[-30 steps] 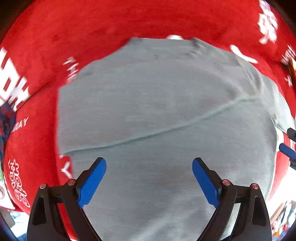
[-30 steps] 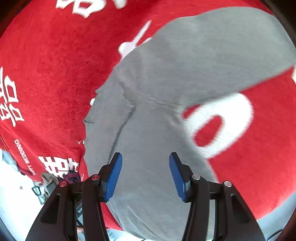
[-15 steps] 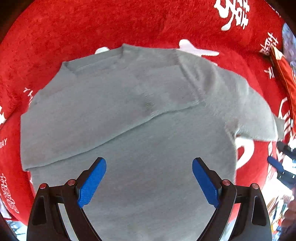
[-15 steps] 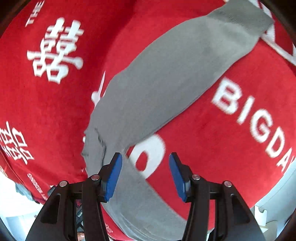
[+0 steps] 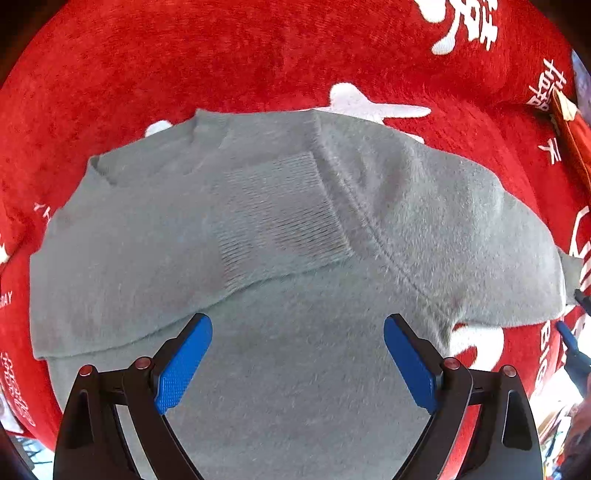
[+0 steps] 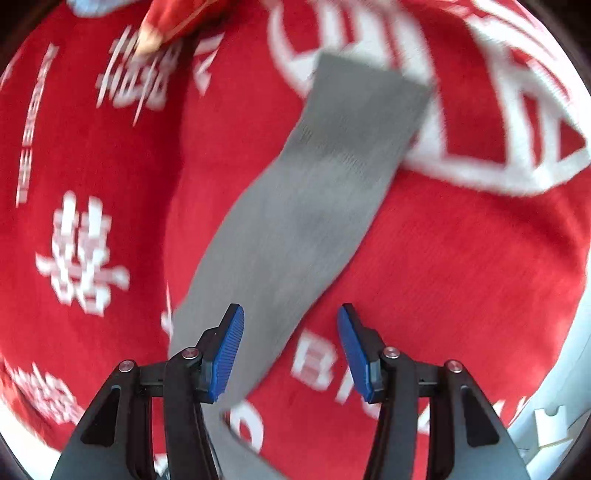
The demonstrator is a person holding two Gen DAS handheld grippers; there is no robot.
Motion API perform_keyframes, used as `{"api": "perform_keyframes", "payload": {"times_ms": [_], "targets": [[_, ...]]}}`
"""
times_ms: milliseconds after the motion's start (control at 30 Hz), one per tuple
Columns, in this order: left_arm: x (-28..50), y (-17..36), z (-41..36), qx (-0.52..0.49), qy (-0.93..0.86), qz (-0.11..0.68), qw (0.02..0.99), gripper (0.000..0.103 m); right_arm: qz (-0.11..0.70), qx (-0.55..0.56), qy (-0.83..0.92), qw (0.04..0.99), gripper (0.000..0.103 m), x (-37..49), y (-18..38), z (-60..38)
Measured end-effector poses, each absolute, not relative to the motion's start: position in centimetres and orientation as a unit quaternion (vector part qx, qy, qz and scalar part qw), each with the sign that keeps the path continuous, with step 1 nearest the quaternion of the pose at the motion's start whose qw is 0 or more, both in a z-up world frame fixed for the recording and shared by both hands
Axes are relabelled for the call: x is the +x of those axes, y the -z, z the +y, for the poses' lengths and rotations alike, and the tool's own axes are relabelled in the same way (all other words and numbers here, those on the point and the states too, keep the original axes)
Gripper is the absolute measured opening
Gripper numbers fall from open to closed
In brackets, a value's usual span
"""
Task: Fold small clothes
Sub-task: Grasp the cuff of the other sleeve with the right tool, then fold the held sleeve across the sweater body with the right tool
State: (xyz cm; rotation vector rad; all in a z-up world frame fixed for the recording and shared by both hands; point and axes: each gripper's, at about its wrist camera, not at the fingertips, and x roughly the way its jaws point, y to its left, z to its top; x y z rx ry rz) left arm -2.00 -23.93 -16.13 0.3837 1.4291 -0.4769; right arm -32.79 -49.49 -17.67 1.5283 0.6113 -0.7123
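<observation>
A small grey knit sweater (image 5: 295, 362) lies flat on a red blanket (image 5: 221, 55). Its left sleeve is folded across the chest, with the ribbed cuff (image 5: 277, 218) near the middle. My left gripper (image 5: 297, 354) is open and empty above the sweater's lower body. The other sleeve (image 6: 314, 206) stretches out straight over the blanket in the right wrist view, with its cuff (image 6: 365, 88) at the far end. My right gripper (image 6: 290, 350) is open and empty above the near part of that sleeve.
The blanket (image 6: 461, 258) carries white characters and letters. A red and gold object (image 6: 173, 18) lies at the far edge in the right wrist view and also shows at the right edge in the left wrist view (image 5: 569, 125). A pale floor (image 6: 554, 435) lies beyond the blanket's right edge.
Both grippers have pulled back and swung. The left view now takes in the whole upper sweater. The right view has moved from the sweater's side along the outstretched sleeve toward its cuff.
</observation>
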Motion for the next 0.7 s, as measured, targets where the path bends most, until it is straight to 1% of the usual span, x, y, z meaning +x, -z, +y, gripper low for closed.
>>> {"api": "perform_keyframes", "payload": {"times_ms": [100,200,267,400,433,467,500,533,633,700], "targets": [[-2.3,16.4,-25.4,0.182,0.223,0.64,0.712,0.094,0.232,0.683,0.325,0.612,0.057,-33.7,18.4,-51.2],[-3.4,16.3,-27.6,0.223,0.232,0.609,0.725,0.094,0.198,0.7,0.328,0.603,0.057,-33.9,19.1,-52.9],[-4.0,16.2,-28.7,0.227,0.243,0.599,0.729,0.094,0.177,0.715,0.32,0.596,0.059,-33.5,19.8,-53.8],[-4.4,16.9,-30.0,0.225,0.237,0.604,0.727,0.094,0.134,0.75,0.299,0.574,0.059,-33.3,20.9,-54.6],[-4.3,16.9,-29.9,0.219,0.236,0.606,0.727,0.094,0.119,0.762,0.287,0.568,0.055,-33.4,21.2,-54.6],[-4.3,16.8,-29.8,0.215,0.236,0.607,0.728,0.094,0.108,0.77,0.275,0.565,0.048,-33.6,21.3,-54.6],[-4.2,16.7,-29.7,0.212,0.235,0.607,0.729,0.095,0.096,0.779,0.258,0.563,0.018,-33.6,21.5,-54.5],[-4.1,16.5,-29.2,0.21,0.234,0.606,0.73,0.094,0.086,0.785,0.244,0.562,0.007,-33.3,21.4,-54.4],[-3.6,15.7,-26.8,0.203,0.23,0.606,0.734,0.094,0.061,0.784,0.205,0.583,0.007,-32.0,20.0,-54.3],[-3.1,15.2,-25.1,0.199,0.223,0.604,0.739,0.094,0.06,0.775,0.167,0.606,0.007,-30.0,18.3,-54.2]]}}
